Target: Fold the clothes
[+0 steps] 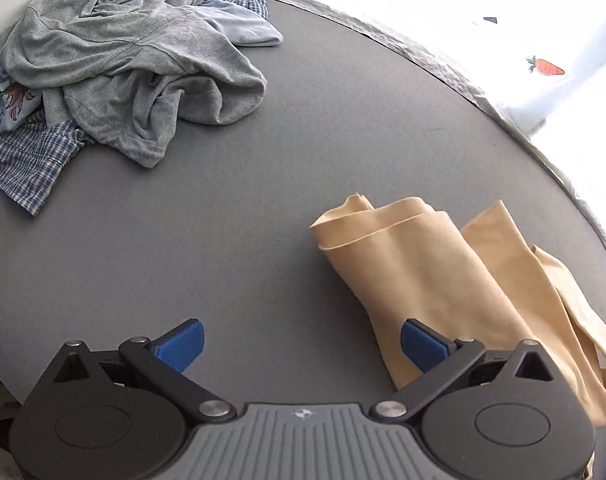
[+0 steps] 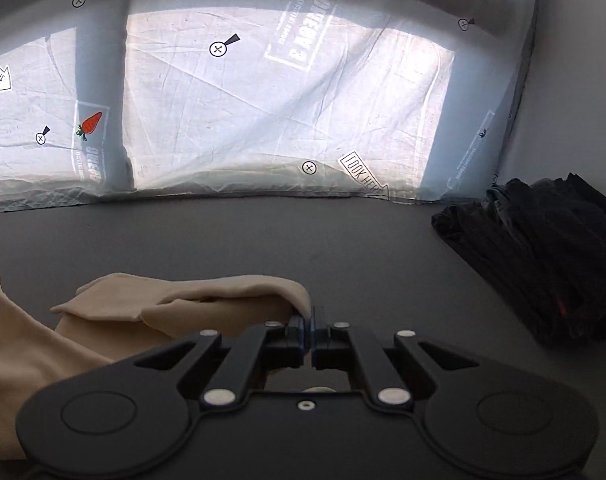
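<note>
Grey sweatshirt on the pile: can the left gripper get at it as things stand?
Probably yes. The left gripper is open and empty, and only bare grey table lies between it and the grey sweatshirt, which sits on top of the pile.

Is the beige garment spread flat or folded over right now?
Partly folded, not flat: the beige garment lies doubled in loose layers, one edge pinched in the shut right hand-held gripper.
</note>
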A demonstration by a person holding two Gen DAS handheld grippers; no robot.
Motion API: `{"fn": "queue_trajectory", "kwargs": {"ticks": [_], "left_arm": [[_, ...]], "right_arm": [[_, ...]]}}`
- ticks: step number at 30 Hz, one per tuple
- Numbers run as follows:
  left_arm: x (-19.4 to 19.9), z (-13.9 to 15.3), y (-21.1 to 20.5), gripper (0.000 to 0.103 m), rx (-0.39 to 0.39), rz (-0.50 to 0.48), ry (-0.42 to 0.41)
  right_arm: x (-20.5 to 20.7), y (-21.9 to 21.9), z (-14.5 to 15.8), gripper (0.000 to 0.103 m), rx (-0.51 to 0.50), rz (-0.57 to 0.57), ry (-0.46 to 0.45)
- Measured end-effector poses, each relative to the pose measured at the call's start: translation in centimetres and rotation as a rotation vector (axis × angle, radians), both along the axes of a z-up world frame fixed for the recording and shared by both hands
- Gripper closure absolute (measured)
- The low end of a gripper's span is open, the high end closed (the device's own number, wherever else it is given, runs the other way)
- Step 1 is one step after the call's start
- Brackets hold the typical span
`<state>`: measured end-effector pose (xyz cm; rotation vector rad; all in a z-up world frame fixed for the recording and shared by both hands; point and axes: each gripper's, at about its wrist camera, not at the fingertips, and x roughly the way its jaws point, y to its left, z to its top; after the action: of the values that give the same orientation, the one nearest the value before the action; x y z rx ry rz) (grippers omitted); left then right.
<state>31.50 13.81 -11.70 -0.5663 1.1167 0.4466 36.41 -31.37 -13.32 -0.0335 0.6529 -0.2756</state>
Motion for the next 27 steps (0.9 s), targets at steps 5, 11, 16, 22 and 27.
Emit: {"fn": "queue_trajectory", "kwargs": {"ticks": [5, 11, 16, 22, 27], "left_arm": [[-0.8, -0.8, -4.7, 0.000, -0.033, -0.019, -0.004], [0.4, -1.7, -7.9, 0.000, -0.020, -0.052, 0.009], [3.1, -1.6, -8.8, 0.000, 0.001, -0.060, 0.005], [7.1, -1.9, -10.6, 0.000, 0.016, -0.137, 0.008], [9.6, -2.9, -12.0, 0.000, 0.016, -0.193, 0.047]], "right_arm": [[-3.3, -11.1, -3.0, 0.098, 0.009, -0.251, 0.125], [-2.3, -12.8, -3.8, 0.078, 0.008, -0.245, 0.151], [2.0, -9.6, -2.0, 0.069, 0.077, -0.100, 0.046], [9.3, -3.8, -4.6, 0.061, 0.133, 0.230, 0.182], [10.0, -1.3, -7.9, 0.053, 0.126, 0.361, 0.295]]}}
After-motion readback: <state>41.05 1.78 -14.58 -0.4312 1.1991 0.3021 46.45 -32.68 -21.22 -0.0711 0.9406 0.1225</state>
